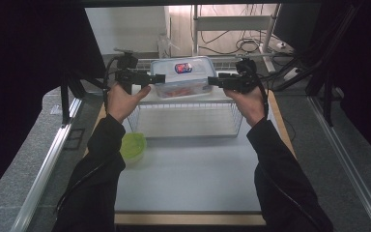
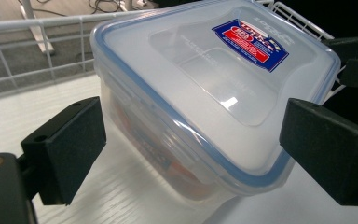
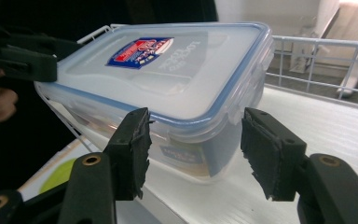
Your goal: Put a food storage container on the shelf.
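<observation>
At the bottom of the high view the two dark sleeves come up from the lower corners, and between them lies the pale table [image 1: 188,179] with a green bowl [image 1: 133,146] low at the left of centre, tucked against the left sleeve. Above that, mid-frame, stands a white wire rack [image 1: 188,121]. On its top shelf, upper centre, sits the clear plastic container [image 1: 182,76] with a blue-rimmed lid and a red and blue label [image 1: 183,67]; something orange-red shows through its wall, but I cannot tell what.

The container's long axis runs left to right across the frame, and the tongs flank its two short ends. The left gripper [image 1: 155,78] points in from the left, the right gripper [image 1: 212,80] from the right, about equally near. Both are spread wide. In the left gripper view a corner of the box sits between the jaws without touching either pad; in the right gripper view one end sits likewise in the gap, with the left pad close under the rim. Neither looks clamped yet.

Farther off, cables trail on the floor.
</observation>
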The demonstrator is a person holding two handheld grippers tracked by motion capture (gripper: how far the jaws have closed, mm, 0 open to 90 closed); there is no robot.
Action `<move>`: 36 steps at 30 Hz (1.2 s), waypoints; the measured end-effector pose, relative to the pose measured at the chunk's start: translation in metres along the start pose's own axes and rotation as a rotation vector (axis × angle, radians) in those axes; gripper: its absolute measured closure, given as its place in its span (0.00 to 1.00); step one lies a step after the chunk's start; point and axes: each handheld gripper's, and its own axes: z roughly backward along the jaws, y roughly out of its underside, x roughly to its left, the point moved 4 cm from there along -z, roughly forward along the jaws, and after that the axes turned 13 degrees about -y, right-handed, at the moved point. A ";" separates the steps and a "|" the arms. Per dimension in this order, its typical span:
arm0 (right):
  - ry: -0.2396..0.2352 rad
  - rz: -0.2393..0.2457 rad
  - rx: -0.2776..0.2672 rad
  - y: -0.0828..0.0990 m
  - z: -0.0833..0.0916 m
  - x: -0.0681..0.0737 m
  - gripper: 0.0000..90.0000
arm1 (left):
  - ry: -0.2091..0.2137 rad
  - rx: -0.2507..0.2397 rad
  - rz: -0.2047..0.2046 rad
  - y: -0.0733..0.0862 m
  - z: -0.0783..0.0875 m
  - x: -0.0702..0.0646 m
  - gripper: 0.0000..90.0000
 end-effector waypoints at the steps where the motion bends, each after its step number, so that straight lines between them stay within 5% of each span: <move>1: 0.001 0.006 -0.004 0.002 -0.001 0.001 0.47 | 0.008 -0.015 -0.015 0.001 0.003 -0.001 0.10; 8: 0.017 0.052 -0.017 0.011 0.006 0.008 0.49 | -0.003 -0.069 -0.074 0.010 0.020 -0.008 0.23; 14: 0.023 0.090 -0.007 0.021 0.013 0.018 0.65 | 0.011 -0.152 -0.083 0.031 0.043 -0.024 0.45; 15: 0.026 0.107 -0.002 0.025 0.013 0.021 0.74 | 0.015 -0.164 -0.109 0.040 0.045 -0.032 0.60; 18: 0.026 0.127 0.003 0.029 0.010 0.025 0.86 | 0.022 -0.156 -0.150 0.048 0.042 -0.041 0.75; 22: 0.000 0.140 0.014 0.031 0.000 0.028 0.93 | -0.030 -0.109 -0.183 0.048 0.026 -0.044 0.86; 25: 0.015 0.155 0.031 0.032 -0.010 0.029 0.94 | -0.084 -0.083 -0.207 0.044 0.015 -0.042 0.88; 30: 0.072 0.143 0.031 0.032 -0.022 0.021 0.95 | -0.104 -0.060 -0.191 0.041 0.001 -0.031 0.90; 34: 0.089 0.126 0.020 0.033 -0.025 0.013 0.95 | -0.101 -0.047 -0.178 0.040 -0.006 -0.024 0.88; 36: 0.074 0.122 0.020 0.035 -0.026 0.010 0.95 | -0.054 -0.050 -0.164 0.042 -0.008 -0.022 0.88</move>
